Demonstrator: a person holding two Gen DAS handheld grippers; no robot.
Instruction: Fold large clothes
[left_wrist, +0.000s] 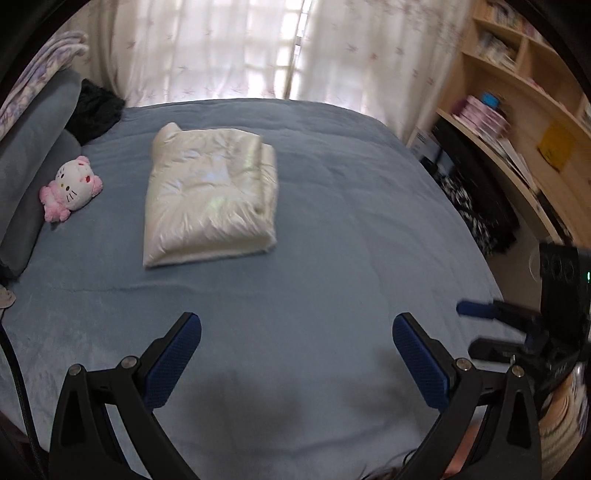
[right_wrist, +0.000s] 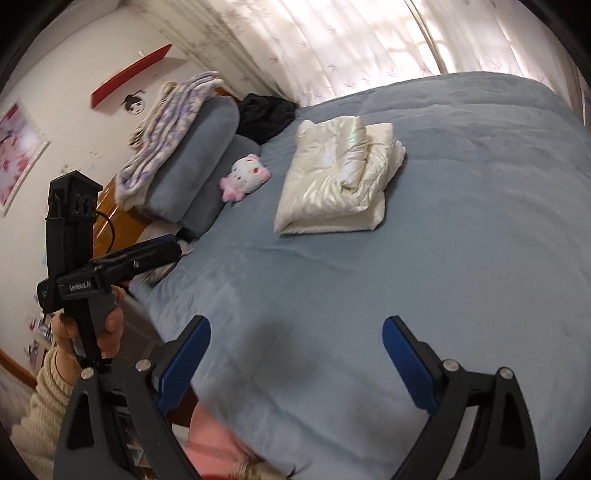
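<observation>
On the blue-grey bed (left_wrist: 314, 258) lies a cream, shiny padded garment (left_wrist: 212, 195), folded into a thick rectangle and resting flat toward the far half of the mattress, well apart from both tools. Beside it, near the grey pillows (left_wrist: 33, 155), sits a pink and white plush cat toy (left_wrist: 72, 188), and a dark bundle of cloth (left_wrist: 94, 112) lies by the pillows at the head of the bed. Seen from the left wrist, the left hand-held gripper (left_wrist: 297, 354) hovers over bare bedding with its blue-padded fingers (left_wrist: 173, 365) spread wide and nothing between them; at the right edge of this view the right hand-held gripper (left_wrist: 480, 310) shows side-on (too blurred there to judge its jaws), with wooden bookshelves (left_wrist: 517, 92) behind it. Only the right wrist view shows the right tool's jaws plainly: they stand wide apart and empty above the near part of the bed. That view alone also shows the person's left hand (right_wrist: 88, 328), in a cream knitted sleeve (right_wrist: 37, 406), wrapped around the left tool's handle, plus a patterned blanket (right_wrist: 162, 129) draped over the pillows and a red wall shelf (right_wrist: 129, 74). Sheer patterned curtains (left_wrist: 221, 48) hang behind the bed in both views.
</observation>
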